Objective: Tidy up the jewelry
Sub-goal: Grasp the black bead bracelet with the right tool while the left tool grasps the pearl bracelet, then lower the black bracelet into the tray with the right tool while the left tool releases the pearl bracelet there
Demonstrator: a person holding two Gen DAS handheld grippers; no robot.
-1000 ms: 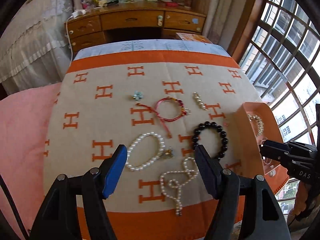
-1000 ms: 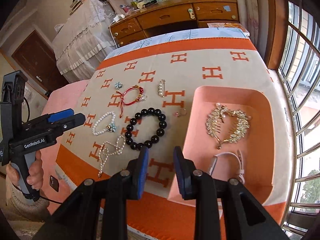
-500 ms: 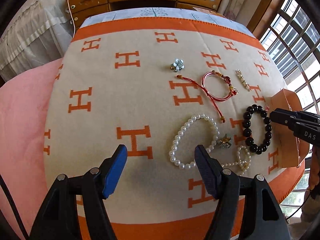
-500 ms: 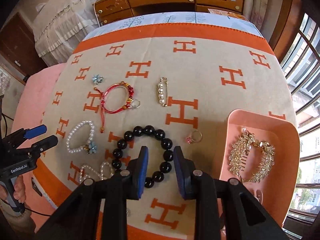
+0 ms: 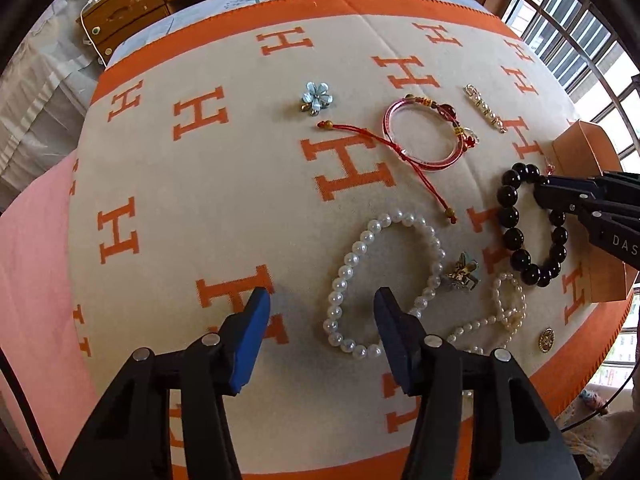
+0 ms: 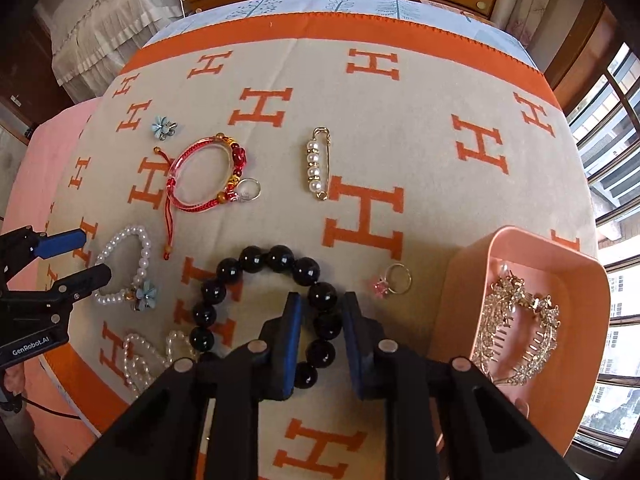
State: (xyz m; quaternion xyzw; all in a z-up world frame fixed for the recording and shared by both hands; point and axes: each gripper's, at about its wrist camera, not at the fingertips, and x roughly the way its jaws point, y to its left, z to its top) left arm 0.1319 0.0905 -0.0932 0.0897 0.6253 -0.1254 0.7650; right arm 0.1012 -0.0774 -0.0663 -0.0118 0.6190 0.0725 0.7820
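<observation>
Left wrist view: your left hand-held gripper point(image 5: 322, 304) is spread wide and holding nothing, straddling the near edge of the pearl bracelet point(image 5: 382, 280) on the blanket point(image 5: 224, 184).

Right wrist view: your right hand-held gripper point(image 6: 320, 312) sits narrow around the black bead bracelet point(image 6: 264, 304) (pads not visibly pressing it), with the pink tray point(image 6: 460, 300) at 3 o'clock holding a gold hair comb point(image 6: 518, 328).

Jewelry count on the blanket point(image 6: 420, 128)

Three bracelets: black point(image 6: 256, 260), red point(image 6: 192, 184), pearl point(image 6: 140, 248). Two rings point(image 6: 394, 280). One necklace point(image 5: 500, 316), one pin point(image 6: 318, 164), one flower point(image 6: 162, 127), one comb point(image 6: 520, 328), one tray point(image 6: 460, 304).
</observation>
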